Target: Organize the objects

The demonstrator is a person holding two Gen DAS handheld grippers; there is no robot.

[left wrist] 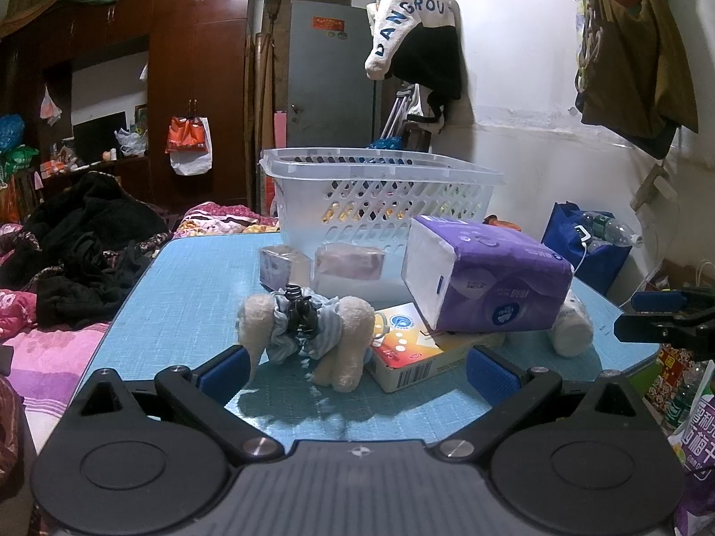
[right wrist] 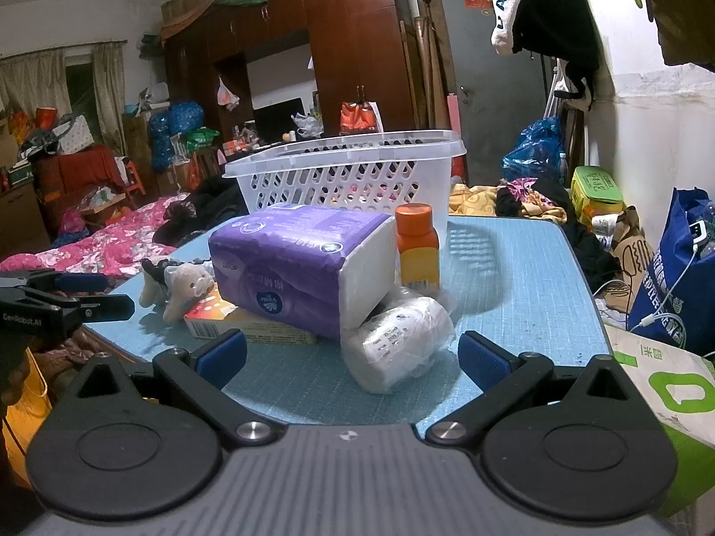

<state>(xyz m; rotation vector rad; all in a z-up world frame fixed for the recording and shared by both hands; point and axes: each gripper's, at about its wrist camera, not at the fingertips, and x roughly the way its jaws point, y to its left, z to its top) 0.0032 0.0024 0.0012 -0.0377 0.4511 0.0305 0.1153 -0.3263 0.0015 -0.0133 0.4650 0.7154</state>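
Note:
A clear plastic basket (left wrist: 380, 178) stands at the far side of the blue table (left wrist: 187, 295). In front of it lie a plush toy (left wrist: 308, 335) with a black hair clip on it, a flat carton (left wrist: 411, 353), a purple tissue pack (left wrist: 491, 277) leaning on the carton, and a wrapped paper roll (right wrist: 397, 348). An orange bottle (right wrist: 418, 245) stands upright beside the tissue pack (right wrist: 295, 263). My left gripper (left wrist: 357, 373) is open just short of the plush toy. My right gripper (right wrist: 353, 357) is open, its fingers either side of the paper roll's near end.
Two small wrapped packets (left wrist: 321, 263) lie against the basket's front. A bed with clothes (left wrist: 71, 259) lies left of the table. A blue bag (right wrist: 679, 263) and a green-white carton (right wrist: 670, 393) stand right of it. Jackets (left wrist: 420, 40) hang on the wall behind.

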